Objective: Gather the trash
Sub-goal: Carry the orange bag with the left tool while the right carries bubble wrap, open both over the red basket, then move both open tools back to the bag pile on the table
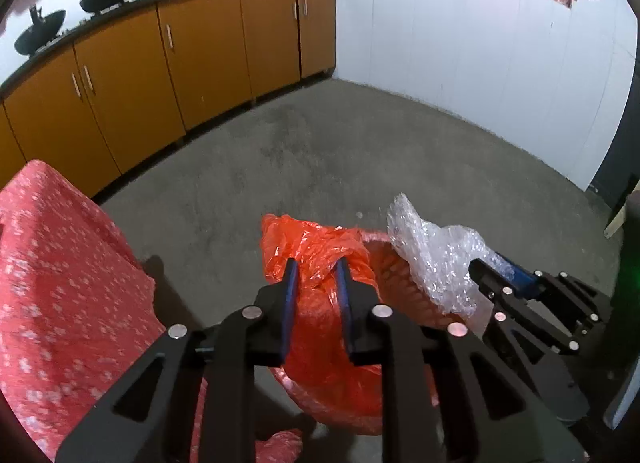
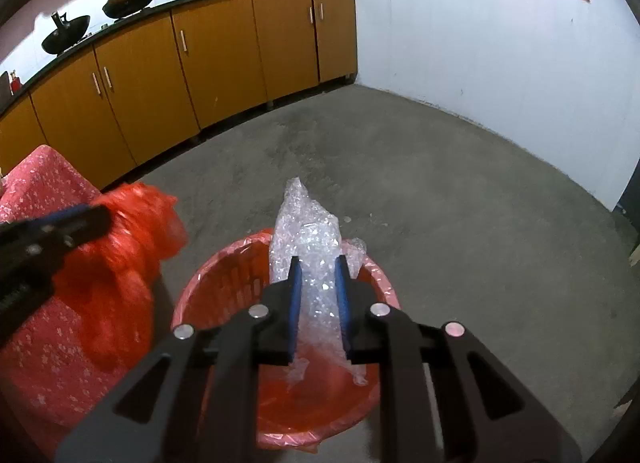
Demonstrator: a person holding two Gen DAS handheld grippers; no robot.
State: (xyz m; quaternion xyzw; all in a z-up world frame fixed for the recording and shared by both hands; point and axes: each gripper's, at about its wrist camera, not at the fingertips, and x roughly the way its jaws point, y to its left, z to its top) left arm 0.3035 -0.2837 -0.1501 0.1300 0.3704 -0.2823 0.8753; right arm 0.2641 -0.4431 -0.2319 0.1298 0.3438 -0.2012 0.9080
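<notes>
Orange plastic bag (image 1: 320, 303) is bunched between the left gripper (image 1: 316, 275) jaws, held just left of the red bin (image 2: 224, 275). The right gripper (image 2: 319, 275) jaws clamp a wad of bubble wrap (image 2: 308, 239) above the bin's open mouth. The bin stands on the concrete floor (image 2: 440, 191), beside a red floral cloth (image 2: 40, 327).

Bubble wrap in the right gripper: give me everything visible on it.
The bubble wrap is a crumpled, clear, glossy sheet, bunched into an upright wad with its tip pointing up. The right gripper is shut on its lower middle, blue pads pressing both sides. It hangs over the red basket, which is lined with red plastic; its lower end reaches down inside. The left wrist view shows it beside the orange plastic bag; contact there is unclear.
</notes>
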